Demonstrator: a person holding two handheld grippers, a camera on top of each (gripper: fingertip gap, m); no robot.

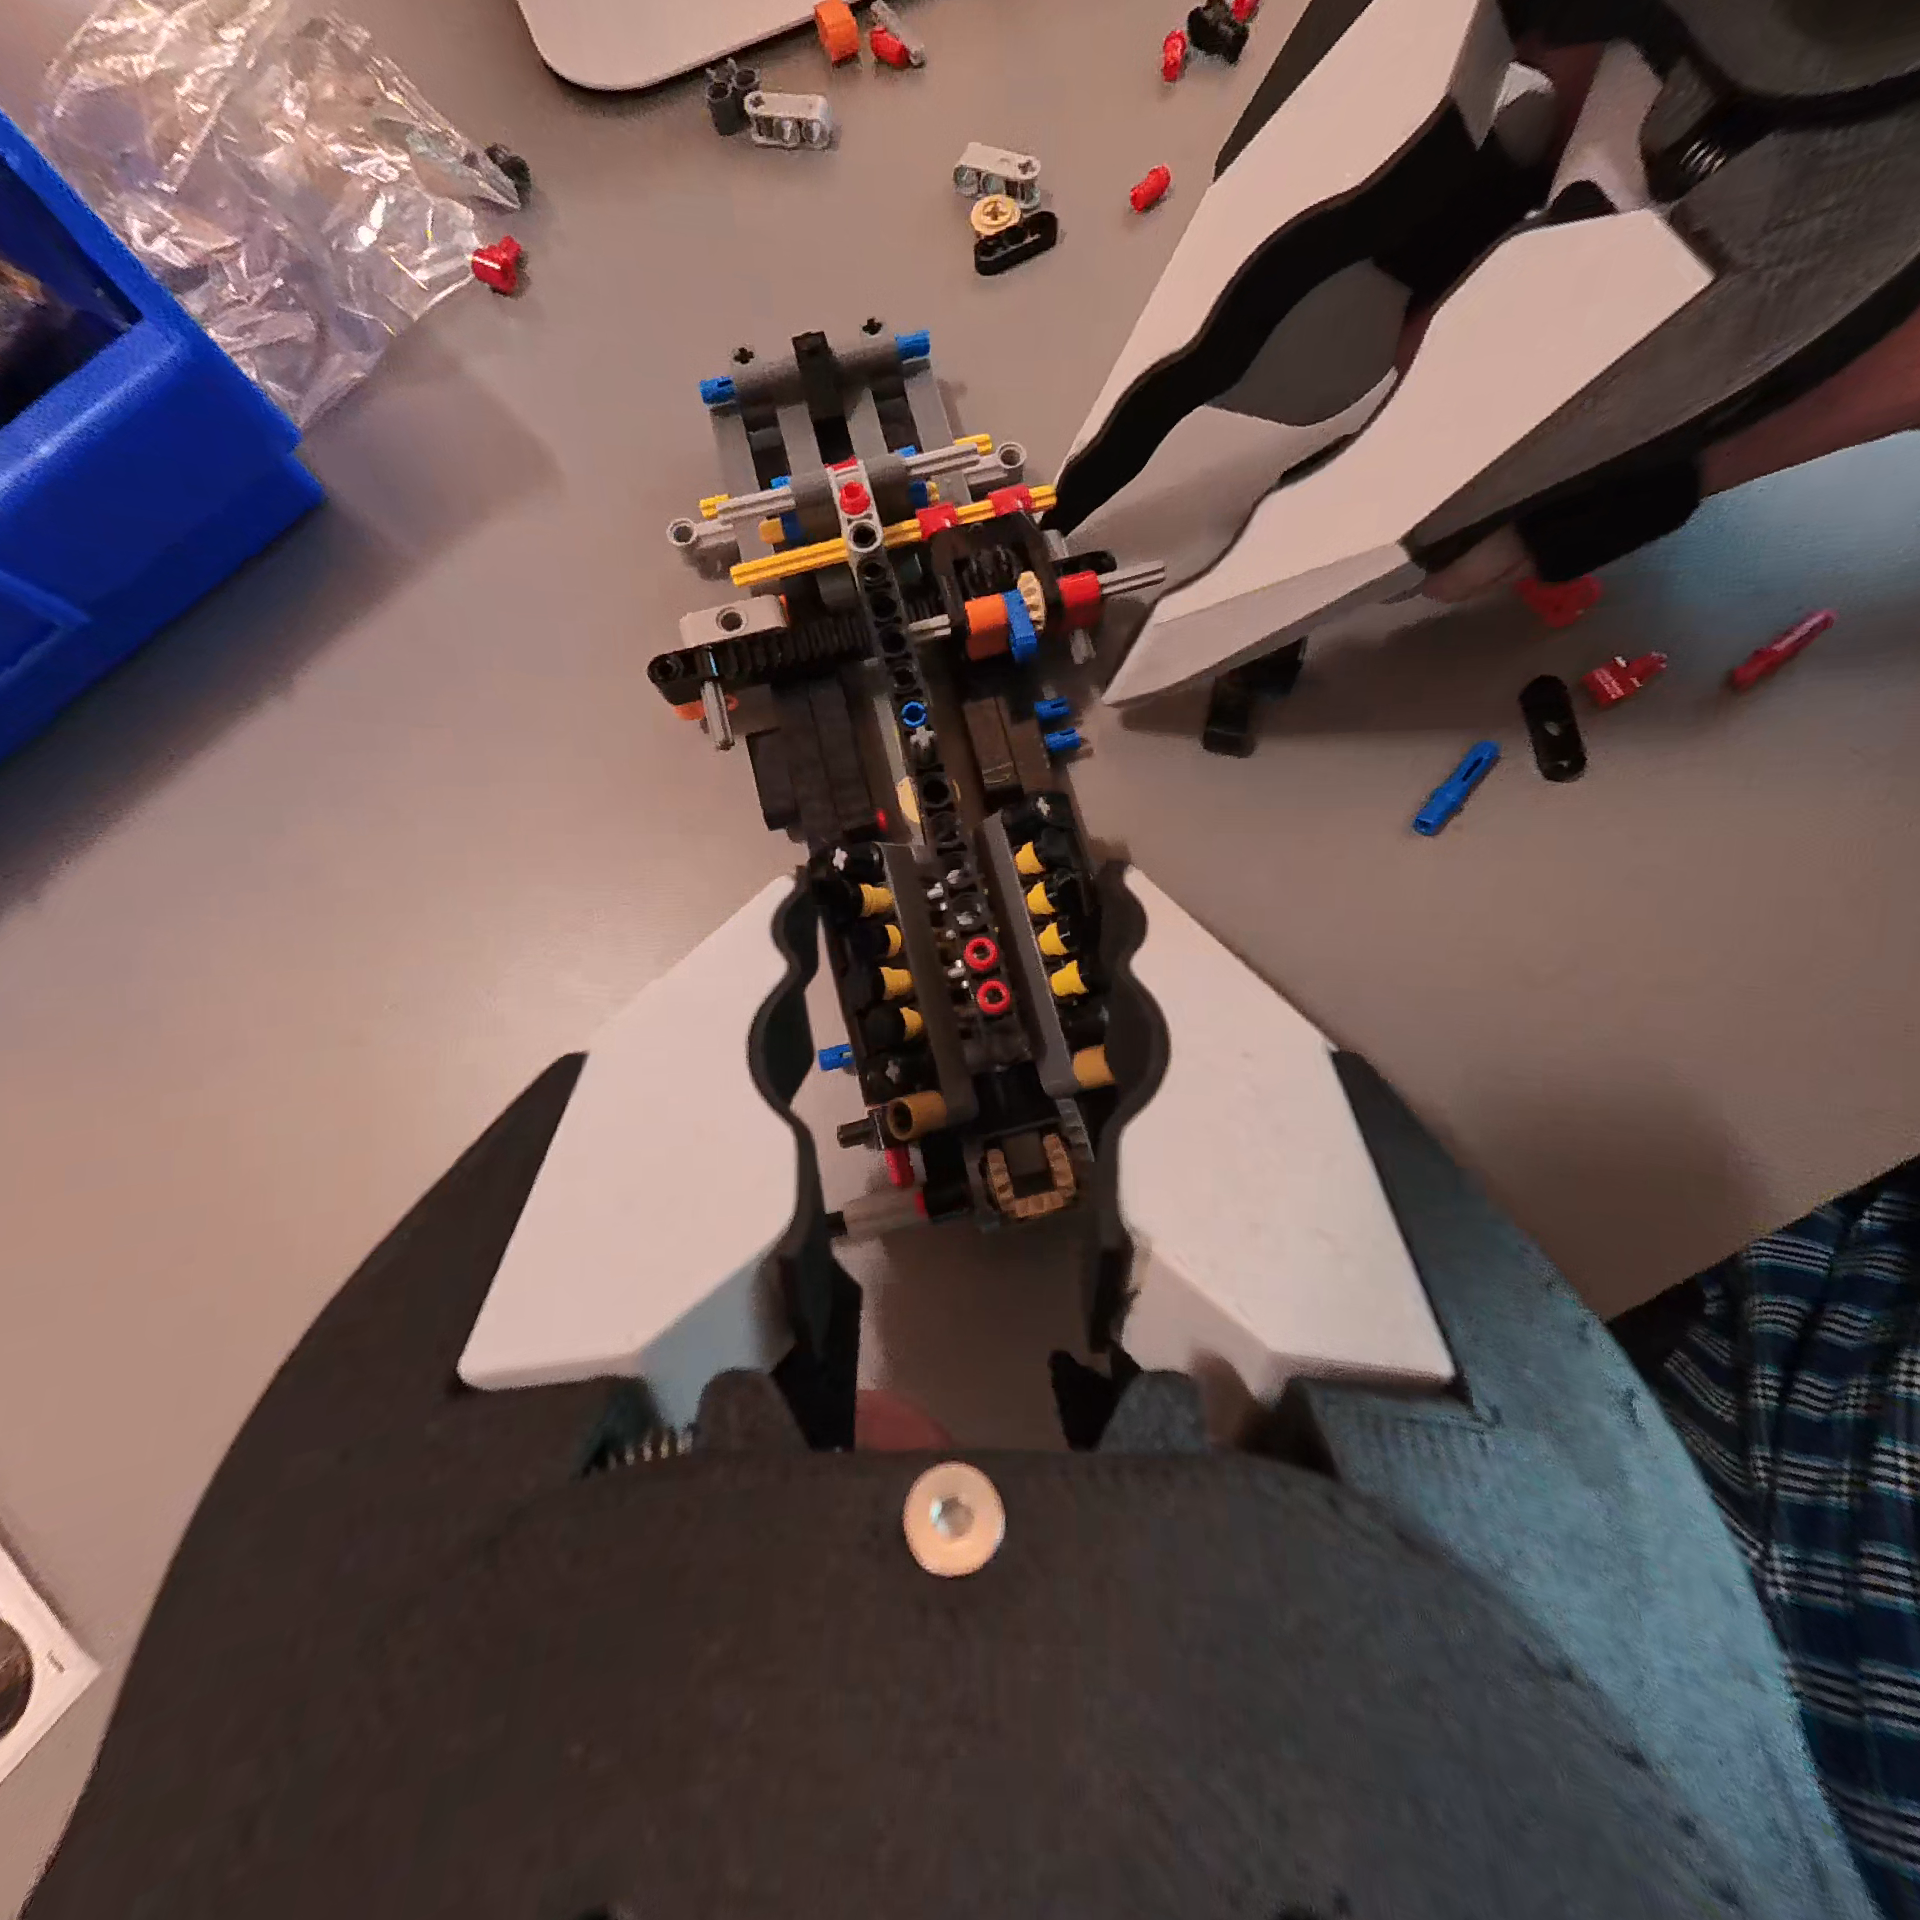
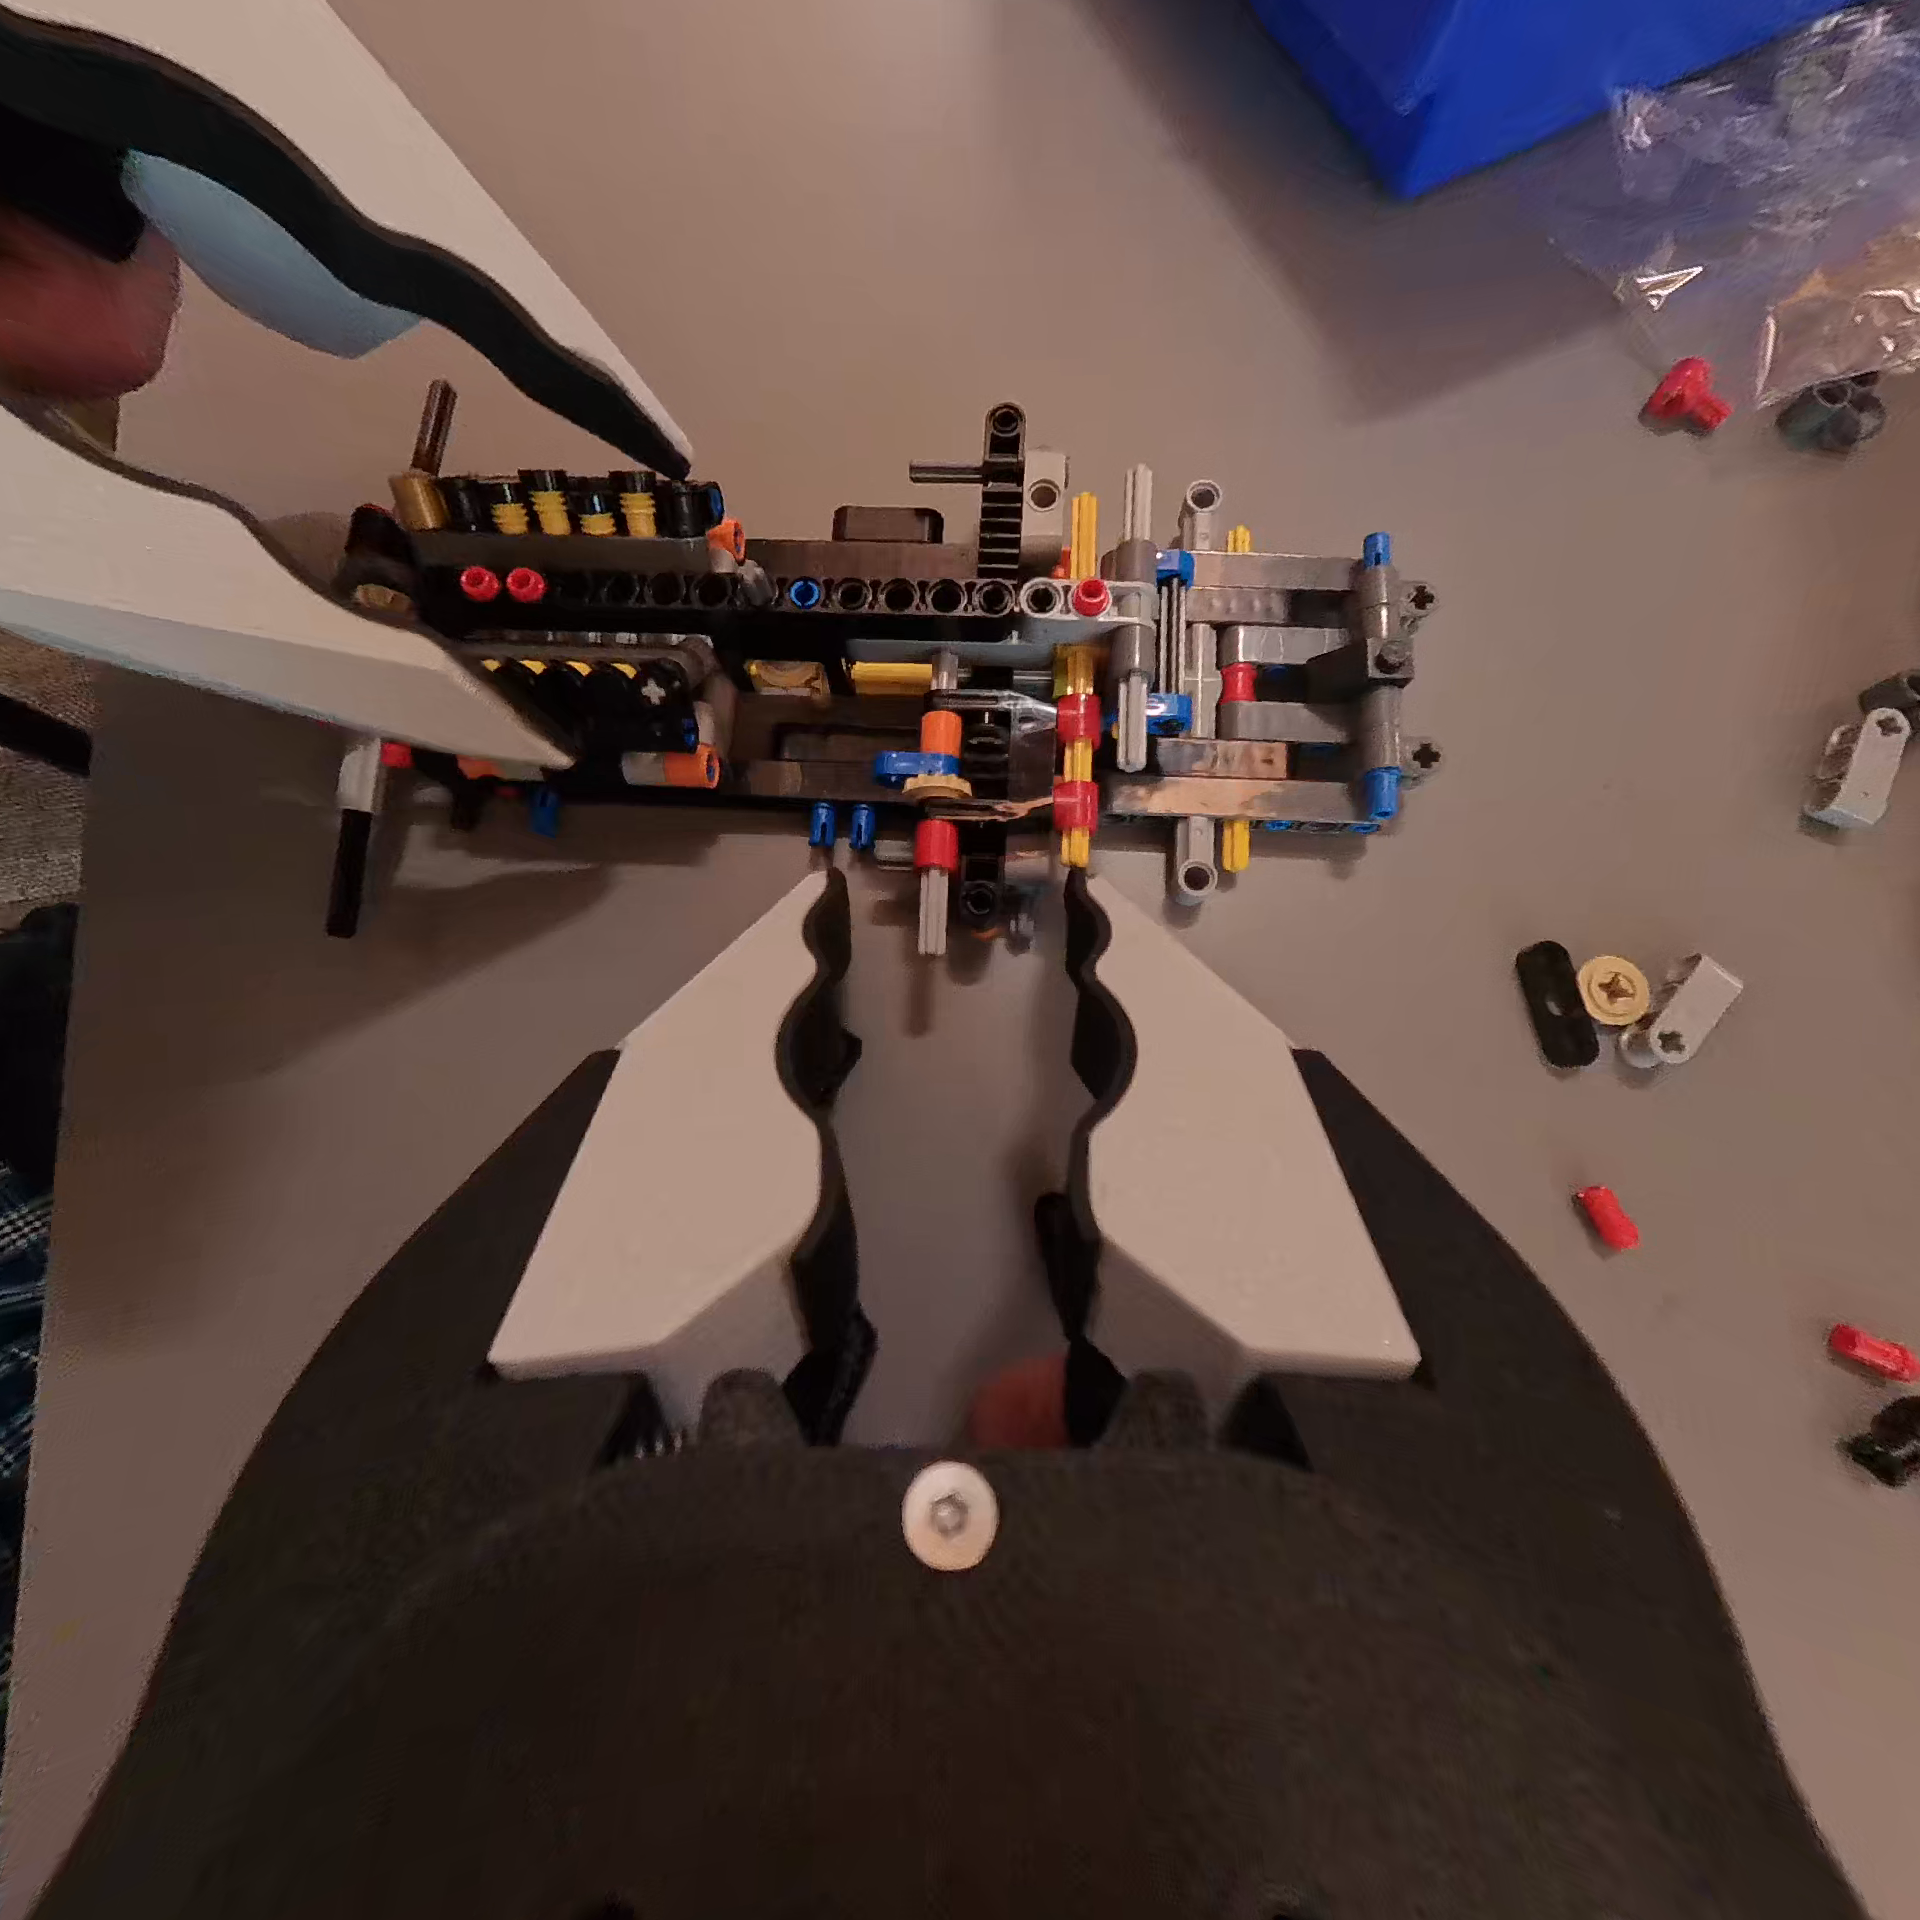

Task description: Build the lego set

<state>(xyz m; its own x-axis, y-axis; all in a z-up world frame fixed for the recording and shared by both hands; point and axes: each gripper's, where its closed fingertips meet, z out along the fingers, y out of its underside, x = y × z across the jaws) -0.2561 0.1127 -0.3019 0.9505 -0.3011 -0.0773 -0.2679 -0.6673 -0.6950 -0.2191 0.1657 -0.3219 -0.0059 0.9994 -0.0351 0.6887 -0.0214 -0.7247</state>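
Observation:
A long Technic chassis point(image 1: 894, 665) of black, grey, yellow, red and blue parts lies on the grey table point(image 1: 416, 935). My left gripper point(image 1: 961, 883) is shut on its engine end, with the fingers on both sides of the rows of yellow pistons. In the right wrist view the chassis point(image 2: 935, 644) lies crosswise and the left gripper point(image 2: 618, 608) clamps its left end. My right gripper point(image 2: 951, 883) is open, its tips right by the chassis' near side, either side of a protruding grey axle point(image 2: 930, 904). In the left wrist view the right gripper point(image 1: 1091, 597) sits at the chassis' right side.
A blue bin point(image 1: 114, 488) and a crumpled clear bag point(image 1: 281, 197) lie at the left. Loose red, black, grey and blue pieces point(image 1: 1548, 717) are scattered to the right and at the back point(image 1: 997, 208). A white tray corner point(image 1: 644, 42) is at the back. The table edge point(image 1: 1662, 1278) is near right.

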